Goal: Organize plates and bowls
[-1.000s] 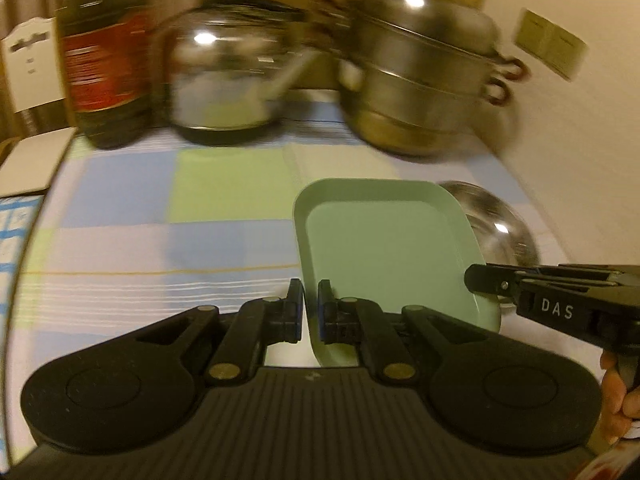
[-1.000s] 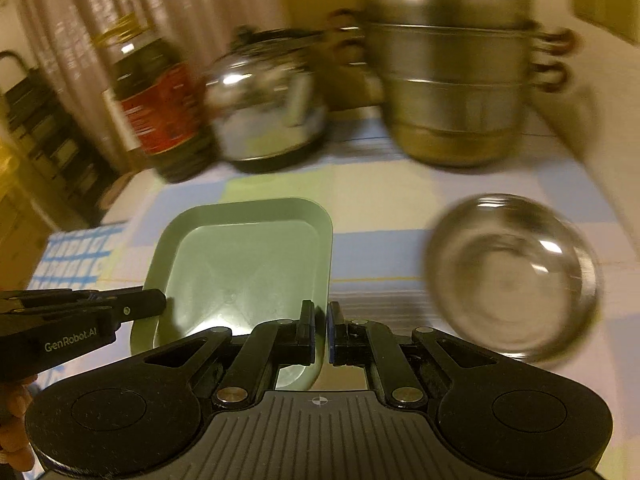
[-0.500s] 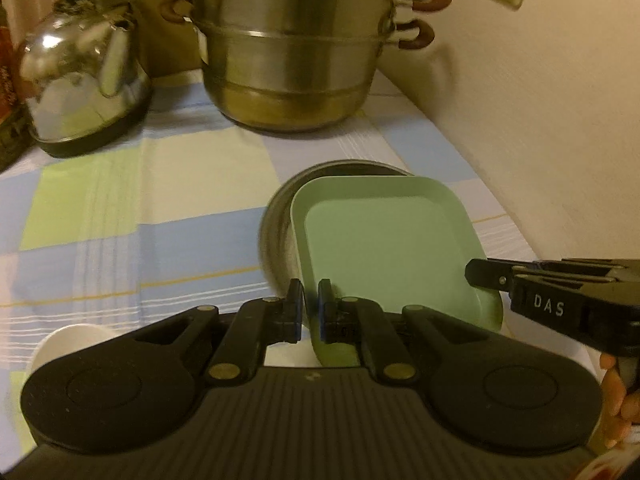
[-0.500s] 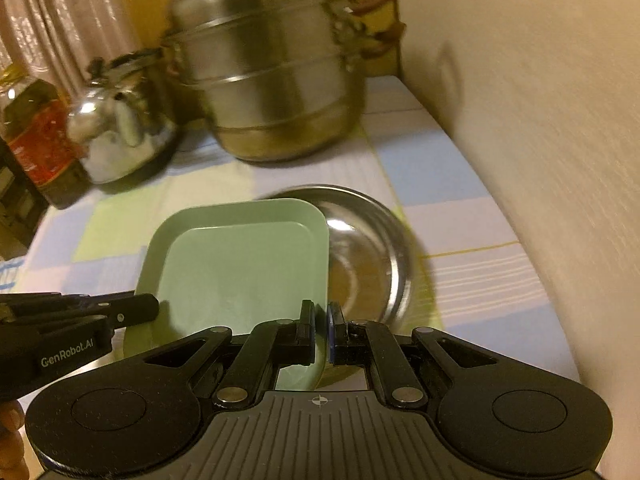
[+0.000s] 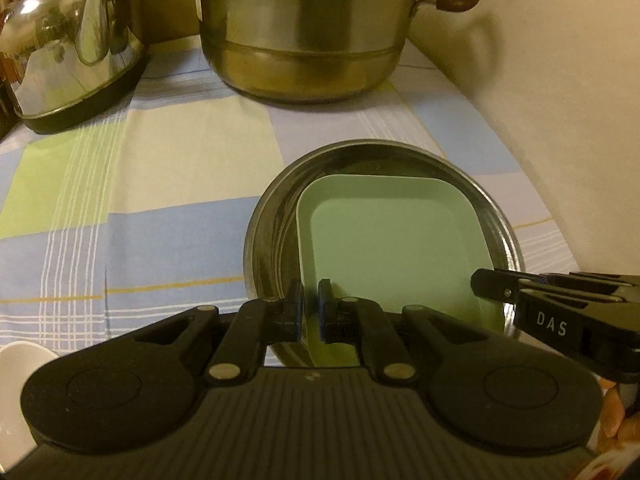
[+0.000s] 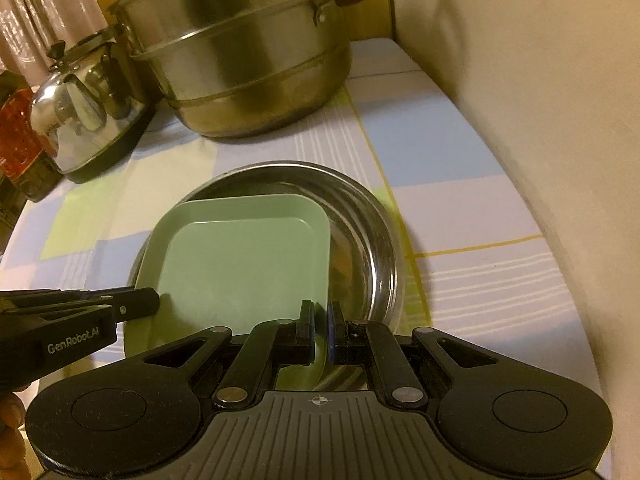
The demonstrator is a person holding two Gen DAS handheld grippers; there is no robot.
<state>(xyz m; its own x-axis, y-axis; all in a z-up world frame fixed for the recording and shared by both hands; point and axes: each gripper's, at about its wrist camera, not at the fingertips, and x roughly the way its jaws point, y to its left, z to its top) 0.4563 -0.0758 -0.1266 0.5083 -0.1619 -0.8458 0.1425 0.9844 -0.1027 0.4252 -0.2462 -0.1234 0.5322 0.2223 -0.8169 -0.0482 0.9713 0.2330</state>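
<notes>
Carried across from the open tablecloth (image 5: 168, 184), the green square plate (image 5: 392, 248) is now being held inside the round steel bowl (image 5: 276, 208), near the wall. Its left rim is being pinched by the left gripper (image 5: 310, 308), whose pads are closed tight on the edge. Its right rim is being clamped likewise by the right gripper (image 6: 320, 328). Behind the bowl, a stacked steamer pot (image 5: 304, 28) and a kettle (image 5: 64, 40) are being left standing.
</notes>
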